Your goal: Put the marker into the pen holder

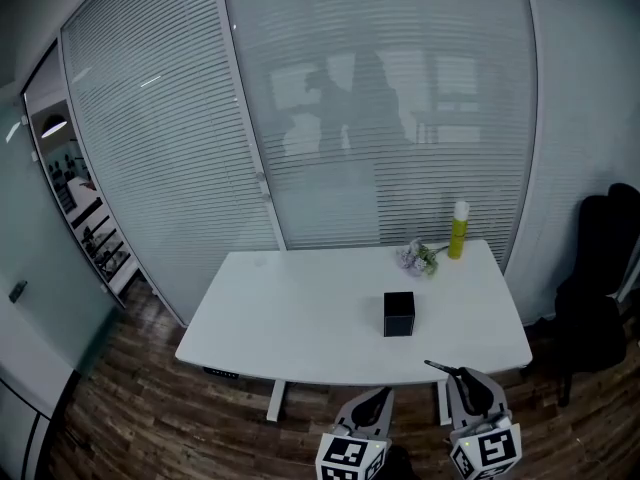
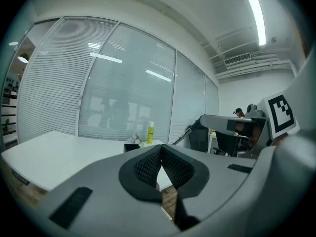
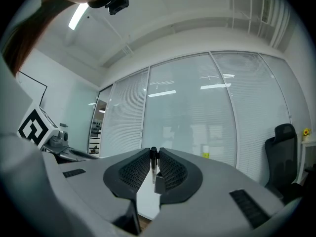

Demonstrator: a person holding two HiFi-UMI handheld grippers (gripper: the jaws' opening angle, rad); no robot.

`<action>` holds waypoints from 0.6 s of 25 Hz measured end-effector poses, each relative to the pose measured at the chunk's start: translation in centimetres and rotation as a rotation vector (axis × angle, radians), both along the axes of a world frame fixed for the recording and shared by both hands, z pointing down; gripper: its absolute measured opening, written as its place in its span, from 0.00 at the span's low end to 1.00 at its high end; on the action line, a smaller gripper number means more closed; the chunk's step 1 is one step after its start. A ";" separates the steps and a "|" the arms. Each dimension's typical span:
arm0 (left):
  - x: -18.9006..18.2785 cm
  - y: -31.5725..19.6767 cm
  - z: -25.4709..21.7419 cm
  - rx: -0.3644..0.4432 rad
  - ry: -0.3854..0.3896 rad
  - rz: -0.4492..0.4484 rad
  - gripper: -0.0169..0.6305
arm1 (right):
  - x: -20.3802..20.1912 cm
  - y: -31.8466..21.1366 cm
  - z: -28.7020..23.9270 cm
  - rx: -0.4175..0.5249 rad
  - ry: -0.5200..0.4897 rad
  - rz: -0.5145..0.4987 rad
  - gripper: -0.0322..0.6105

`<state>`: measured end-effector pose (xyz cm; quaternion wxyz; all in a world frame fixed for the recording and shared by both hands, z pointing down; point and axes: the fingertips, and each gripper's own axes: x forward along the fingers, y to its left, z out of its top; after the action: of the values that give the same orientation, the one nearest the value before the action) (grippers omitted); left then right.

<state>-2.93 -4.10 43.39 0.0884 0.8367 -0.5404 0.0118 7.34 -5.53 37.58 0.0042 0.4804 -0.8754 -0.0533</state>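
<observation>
A black cube-shaped pen holder (image 1: 399, 314) stands on the white table (image 1: 300, 318), right of its middle; it also shows small in the left gripper view (image 2: 131, 147). My right gripper (image 1: 462, 375) hangs below the table's front edge, shut on a thin dark marker (image 1: 440, 368) that sticks out to the left. In the right gripper view the marker (image 3: 154, 163) sits pinched between the two jaws (image 3: 153, 158). My left gripper (image 1: 378, 400) is beside it, shut with nothing held; its pads (image 2: 148, 164) meet at the tips (image 2: 161, 149).
A yellow bottle (image 1: 459, 230) and a small bunch of flowers (image 1: 418, 257) stand at the table's far right. A glass wall with blinds (image 1: 380, 108) runs behind. A black office chair (image 1: 600, 288) is to the right. The floor (image 1: 140, 418) is dark wood.
</observation>
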 end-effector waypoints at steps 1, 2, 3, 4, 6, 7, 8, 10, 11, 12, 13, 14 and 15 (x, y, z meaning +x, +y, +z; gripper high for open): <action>0.1 -0.7 0.1 -0.002 -0.003 -0.001 0.05 | 0.1 -0.6 0.1 -0.003 -0.001 -0.002 0.18; 0.2 -1.4 0.2 -0.004 -0.007 0.000 0.05 | 0.1 -1.3 0.3 -0.007 -0.003 -0.003 0.18; 0.3 -2.0 0.3 -0.006 -0.010 0.001 0.05 | 0.2 -1.9 0.4 -0.011 -0.004 -0.002 0.18; 0.5 -2.6 0.3 -0.008 -0.011 0.003 0.05 | 0.4 -2.5 0.5 -0.016 -0.006 -0.001 0.18; 0.9 -3.7 0.3 -0.008 -0.010 0.003 0.05 | 0.7 -3.8 0.6 -0.026 -0.006 -0.002 0.18; 1.1 -4.3 0.3 -0.008 -0.010 0.001 0.05 | 0.8 -4.4 0.6 -0.028 -0.006 -0.006 0.18; 1.3 -4.9 0.2 -0.008 -0.009 0.000 0.05 | 0.9 -5.0 0.5 -0.027 -0.007 -0.010 0.18; 1.6 -6.2 0.2 -0.010 -0.009 -0.004 0.05 | 1.1 -6.1 0.4 -0.024 -0.010 -0.020 0.18; 1.6 -6.8 0.3 -0.009 -0.011 -0.007 0.05 | 1.1 -6.7 0.3 -0.022 -0.013 -0.025 0.18; 1.6 -7.5 0.5 -0.006 -0.016 -0.010 0.05 | 1.1 -7.3 0.1 -0.020 -0.015 -0.031 0.18; 1.6 -8.2 0.9 0.000 -0.023 -0.012 0.05 | 1.1 -7.8 -0.1 -0.017 -0.017 -0.037 0.18; 1.6 -8.8 1.0 0.004 -0.029 -0.010 0.05 | 1.1 -8.3 -0.3 -0.013 -0.018 -0.042 0.18; 1.8 -9.3 1.0 0.006 -0.032 -0.005 0.05 | 1.2 -8.8 -0.5 -0.010 -0.021 -0.048 0.18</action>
<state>-1.10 -13.40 44.43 0.0773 0.8352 -0.5440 0.0232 8.51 -14.32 37.11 -0.0037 0.4598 -0.8869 -0.0439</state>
